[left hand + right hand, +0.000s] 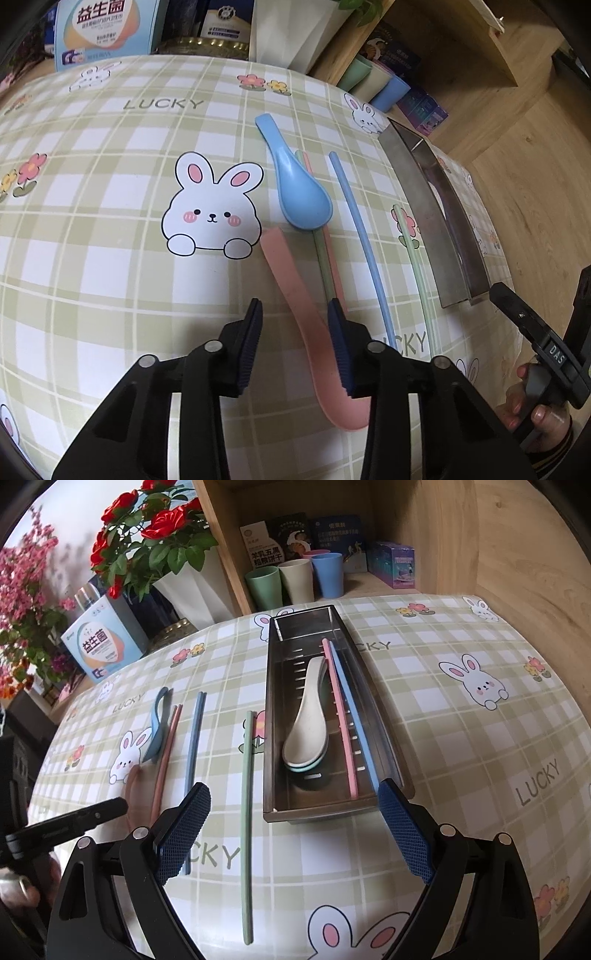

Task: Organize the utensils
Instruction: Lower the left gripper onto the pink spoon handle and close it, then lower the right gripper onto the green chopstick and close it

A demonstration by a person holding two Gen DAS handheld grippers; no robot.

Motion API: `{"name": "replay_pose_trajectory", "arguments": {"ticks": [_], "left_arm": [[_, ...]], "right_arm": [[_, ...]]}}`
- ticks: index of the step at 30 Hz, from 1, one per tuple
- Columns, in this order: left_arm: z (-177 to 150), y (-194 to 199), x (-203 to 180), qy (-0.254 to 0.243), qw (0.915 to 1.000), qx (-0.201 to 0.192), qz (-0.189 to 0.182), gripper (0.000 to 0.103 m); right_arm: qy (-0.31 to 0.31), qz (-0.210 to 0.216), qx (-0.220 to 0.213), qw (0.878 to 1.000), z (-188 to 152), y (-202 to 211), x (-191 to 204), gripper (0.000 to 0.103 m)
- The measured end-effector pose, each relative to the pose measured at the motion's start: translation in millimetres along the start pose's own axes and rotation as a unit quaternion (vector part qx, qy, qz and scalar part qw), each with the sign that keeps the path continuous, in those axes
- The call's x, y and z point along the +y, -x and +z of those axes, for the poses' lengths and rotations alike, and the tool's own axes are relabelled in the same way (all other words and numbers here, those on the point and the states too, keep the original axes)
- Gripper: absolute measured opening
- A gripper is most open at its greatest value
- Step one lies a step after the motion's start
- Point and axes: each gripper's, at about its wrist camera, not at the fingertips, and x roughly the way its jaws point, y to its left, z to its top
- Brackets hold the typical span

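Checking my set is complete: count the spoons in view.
4: blue spoon and pink spoon on the tablecloth; white spoon stacked on a pale green one in the tray. More may hide underneath.

A: Where does the left wrist view look from?

B: From just behind the left claw (294, 343), close over the bench (110, 258), tilted steeply down and facing its far edge, where the boxes stand. The metal tray (424, 206) lies along the right side of that view.

A: And the right wrist view?

B: Behind the right claw (293, 830), a little farther back, also angled down, facing the far edge and the wooden shelf (424, 535). The tray (271, 716) sits mid-frame.

A: What do they share?

B: The strip of bench beside the tray with the blue spoon (299, 184) (157, 723), the loose chopsticks and the cups (373, 79) (295, 578). Each view catches the other claw at its edge.
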Motion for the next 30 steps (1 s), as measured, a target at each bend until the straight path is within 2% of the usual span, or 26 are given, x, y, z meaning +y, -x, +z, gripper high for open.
{"name": "replay_pose_trajectory", "arguments": {"ticks": [6, 13, 17, 22, 30], "left_arm": [[0.9, -6.6, 0.9, 0.015, 0.9997, 0.003, -0.021, 0.026], [-0.8, -11.1, -8.2, -0.004, 0.9998, 0.008, -0.017, 0.019], [-1.1, -7.0, -7.4, -0.011, 0.9999, 0.002, -0.001, 0.006], [-4.3, 1.2, -1.3, -0.017, 0.9997, -0.004, 0.017, 0.006], [-13.3, 10.2, 10.6, -0.014, 0.9996, -0.003, 0.024, 0.006]], "right_arm": [[-0.002, 0.000, 0.002, 1.000, -2.2, -1.5, -0.2, 0.089], [-0.004, 0.001, 0.007, 1.000, -4.2, -3.6, 0.1, 0.089], [-0.004, 0.002, 0.010, 1.000, -4.7, -3.9, 0.1, 0.089], [-0.005, 0.003, 0.013, 1.000, -6.9, -4.4, 0.6, 0.089], [0.001, 0.014, 0.011, 1.000, -10.4, -1.1, 4.8, 0.089]]}}
